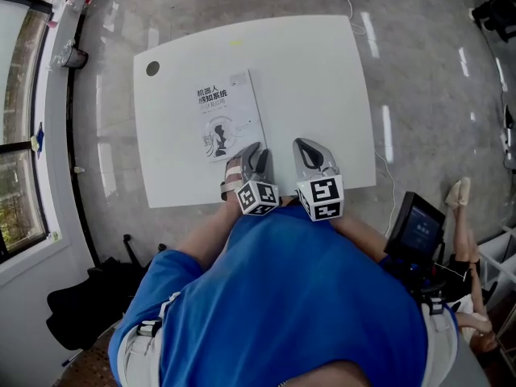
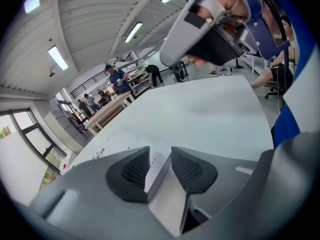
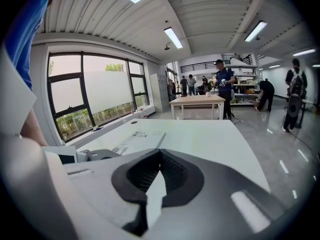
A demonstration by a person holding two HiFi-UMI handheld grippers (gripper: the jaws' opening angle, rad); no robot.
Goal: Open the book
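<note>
The book lies closed on the white table, a little left of the frame's centre. At its lower right corner the left gripper has its jaws apart and holds nothing. The right gripper beside it is closed and empty.

fine print on the book is unreadable; a blue shirt covers the near edge of the surface.

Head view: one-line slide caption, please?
Closed book on white table; open left tool by its near corner, shut right tool alongside, both empty.
</note>
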